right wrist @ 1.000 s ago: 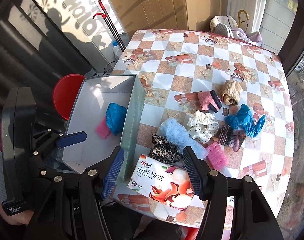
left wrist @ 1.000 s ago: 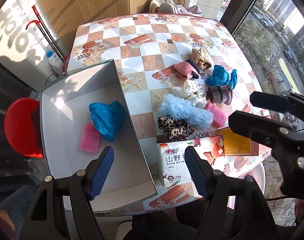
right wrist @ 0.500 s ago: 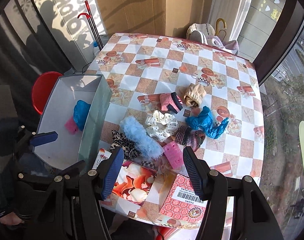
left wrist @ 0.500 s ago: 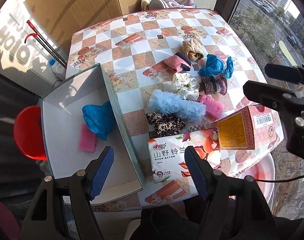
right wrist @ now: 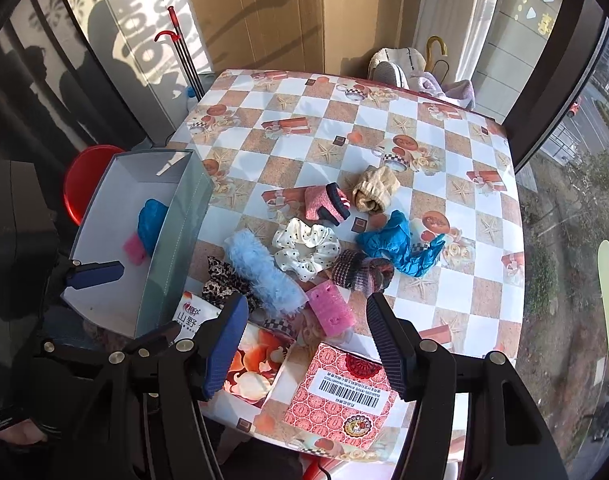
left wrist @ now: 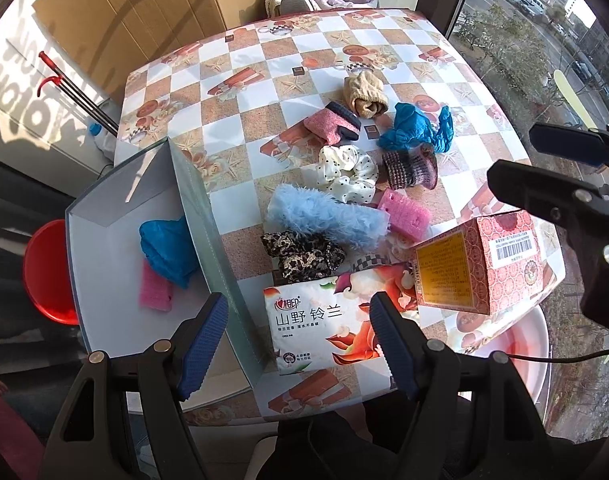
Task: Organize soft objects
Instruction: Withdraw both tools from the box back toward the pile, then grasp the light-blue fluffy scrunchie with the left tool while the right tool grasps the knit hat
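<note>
A grey box (left wrist: 200, 216) (right wrist: 172, 256) stands at the table's left and holds a blue cloth (left wrist: 166, 248) and a pink sponge (left wrist: 154, 292). On the table lie a fluffy light-blue scrunchie (left wrist: 328, 216) (right wrist: 264, 272), a leopard scrunchie (left wrist: 300, 254), a white dotted scrunchie (right wrist: 308, 248), a pink sponge (right wrist: 330, 308), a knitted piece (right wrist: 362, 274), a blue cloth (right wrist: 400, 244), a pink sock (right wrist: 324, 204) and a beige sock (right wrist: 374, 192). My left gripper (left wrist: 300, 336) is open, high over the near table edge. My right gripper (right wrist: 308, 340) is open and empty to its right.
A tissue pack (left wrist: 336, 320) and a red carton (left wrist: 488, 264) lie at the near table edge. A red stool (left wrist: 44, 268) stands left of the box. A chair with clothes (right wrist: 404, 68) is beyond the far edge. The checkered tablecloth (right wrist: 344, 128) is bare at the back.
Both grippers have risen and drawn back to the right. The red carton has come into view. Both grippers stay open and nothing on the table has moved.
</note>
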### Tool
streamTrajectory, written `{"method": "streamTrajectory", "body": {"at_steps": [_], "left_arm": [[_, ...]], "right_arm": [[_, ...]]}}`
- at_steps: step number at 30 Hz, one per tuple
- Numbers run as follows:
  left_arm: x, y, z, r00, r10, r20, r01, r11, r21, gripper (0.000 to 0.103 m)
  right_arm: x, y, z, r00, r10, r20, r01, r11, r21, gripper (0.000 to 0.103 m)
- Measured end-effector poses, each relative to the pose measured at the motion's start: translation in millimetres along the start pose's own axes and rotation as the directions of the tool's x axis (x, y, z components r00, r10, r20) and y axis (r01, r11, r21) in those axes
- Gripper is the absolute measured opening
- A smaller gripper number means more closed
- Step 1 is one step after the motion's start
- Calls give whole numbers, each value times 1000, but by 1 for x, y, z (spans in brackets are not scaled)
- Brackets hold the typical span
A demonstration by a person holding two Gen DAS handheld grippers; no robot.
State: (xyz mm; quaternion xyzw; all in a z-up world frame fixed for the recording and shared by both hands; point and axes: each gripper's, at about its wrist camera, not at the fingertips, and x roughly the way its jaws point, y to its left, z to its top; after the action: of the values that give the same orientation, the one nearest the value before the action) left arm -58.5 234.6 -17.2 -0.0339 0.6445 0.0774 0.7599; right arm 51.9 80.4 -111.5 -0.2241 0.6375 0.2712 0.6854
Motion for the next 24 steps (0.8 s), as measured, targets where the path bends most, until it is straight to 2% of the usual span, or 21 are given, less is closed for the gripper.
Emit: {"method": "streamTrajectory", "body": {"at_steps": [3, 9, 15, 20, 24], "left_arm": [[6, -2, 5, 1000, -8, -10, 8, 1000, -6, 77], [23, -7, 28, 998, -52, -29, 51, 998, -31, 77], [62, -20, 57, 987, -138, -78, 134, 990, -50, 76], [96, -28, 68, 975, -177, -131, 171, 984, -55, 70], [121, -13, 69, 965, -186, -186, 164, 978, -125, 69]], "right_arm": [[0, -19, 1, 1000, 27, 4, -27, 999, 31, 63], [13, -68, 5, 999, 31, -12, -30, 997, 69, 63], [48, -105, 11, 998, 31, -53, -29, 998, 47, 63], [86, -114, 10, 988, 96, -121, -96, 995, 10, 63], [118, -105, 11, 975, 130, -181, -144, 988, -64, 63]]}}
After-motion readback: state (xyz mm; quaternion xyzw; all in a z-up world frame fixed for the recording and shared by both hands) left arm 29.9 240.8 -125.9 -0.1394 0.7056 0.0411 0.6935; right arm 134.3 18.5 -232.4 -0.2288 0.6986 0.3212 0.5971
